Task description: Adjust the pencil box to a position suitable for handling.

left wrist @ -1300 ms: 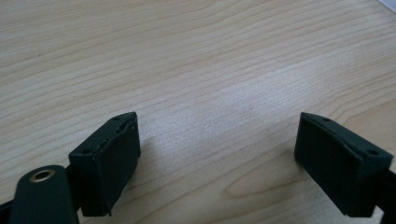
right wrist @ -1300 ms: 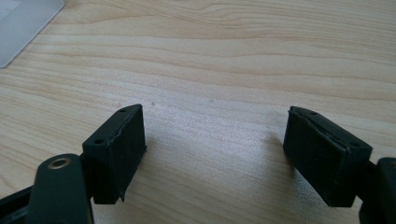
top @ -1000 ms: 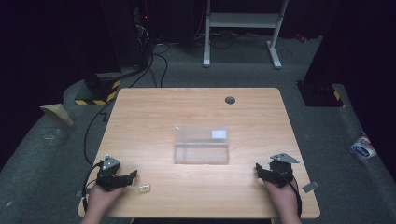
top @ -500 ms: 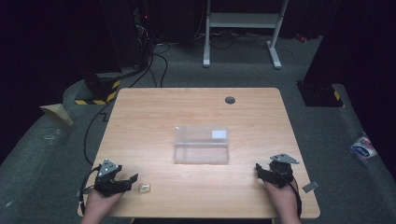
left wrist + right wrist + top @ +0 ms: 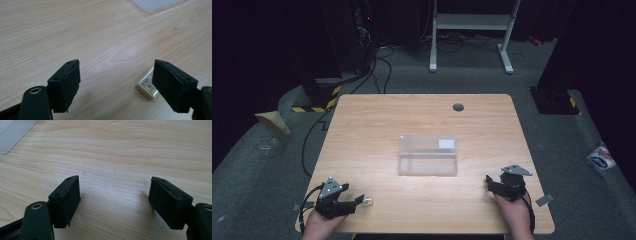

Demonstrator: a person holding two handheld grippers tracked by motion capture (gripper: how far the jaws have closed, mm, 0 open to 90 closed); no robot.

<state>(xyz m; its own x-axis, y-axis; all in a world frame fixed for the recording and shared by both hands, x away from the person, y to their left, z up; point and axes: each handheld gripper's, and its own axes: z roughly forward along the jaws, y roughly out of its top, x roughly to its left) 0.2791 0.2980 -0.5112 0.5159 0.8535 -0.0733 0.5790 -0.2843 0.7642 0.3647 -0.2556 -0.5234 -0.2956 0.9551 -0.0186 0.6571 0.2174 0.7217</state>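
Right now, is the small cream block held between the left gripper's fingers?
No, the cream block lies on the table beside the right-hand finger, untouched.

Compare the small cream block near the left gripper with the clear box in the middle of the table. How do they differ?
The small cream block is opaque and tiny, while the clear box is see-through and far larger. The block lies near the table's near edge, just in front of the left gripper; the box sits at the centre, apart from both grippers. Both rest flat on the wood, and each shows a pale label.
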